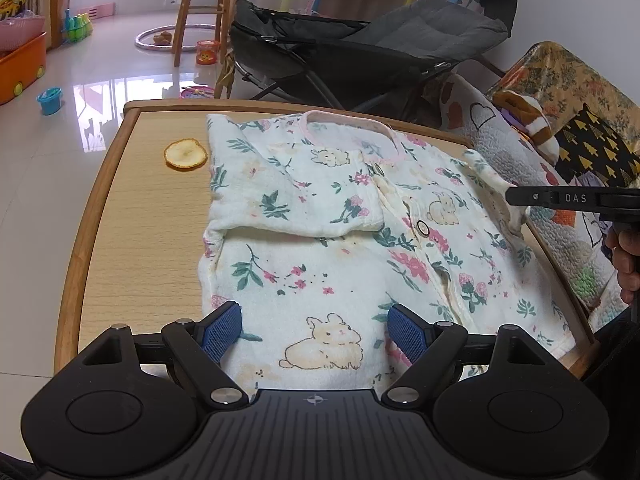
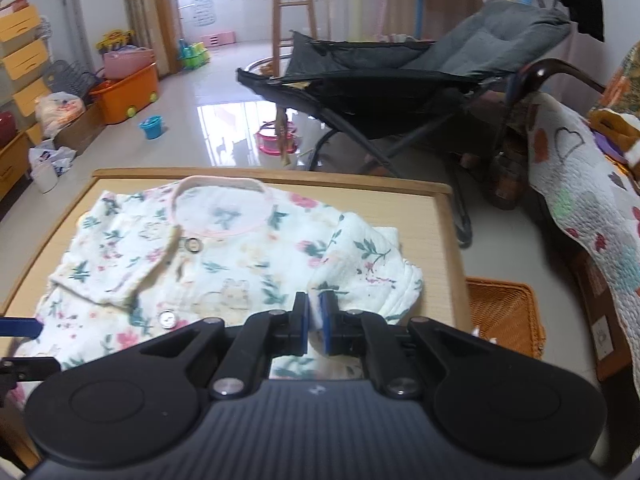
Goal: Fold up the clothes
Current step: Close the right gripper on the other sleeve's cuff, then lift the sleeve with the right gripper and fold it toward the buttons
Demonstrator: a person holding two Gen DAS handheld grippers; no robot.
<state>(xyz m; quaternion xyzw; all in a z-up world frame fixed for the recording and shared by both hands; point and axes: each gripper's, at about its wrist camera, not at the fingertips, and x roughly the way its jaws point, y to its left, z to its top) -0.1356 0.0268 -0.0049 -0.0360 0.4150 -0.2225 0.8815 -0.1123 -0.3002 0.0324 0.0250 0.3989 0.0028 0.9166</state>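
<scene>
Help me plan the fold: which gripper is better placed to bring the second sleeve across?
Right gripper: it's already shut on the white floral cotton shirt's unfolded sleeve; the left gripper is open at the hem.

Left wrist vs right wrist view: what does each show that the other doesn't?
Left wrist only: a round orange-rimmed fruit slice on the light wooden table, and the open left gripper over the shirt's hem.

Right wrist only: a woven orange wicker basket beside the table, and the right gripper shut on the right sleeve.

Both: the white floral bunny-print baby shirt, with its left sleeve folded across the front, and the grey reclining chair.
</scene>
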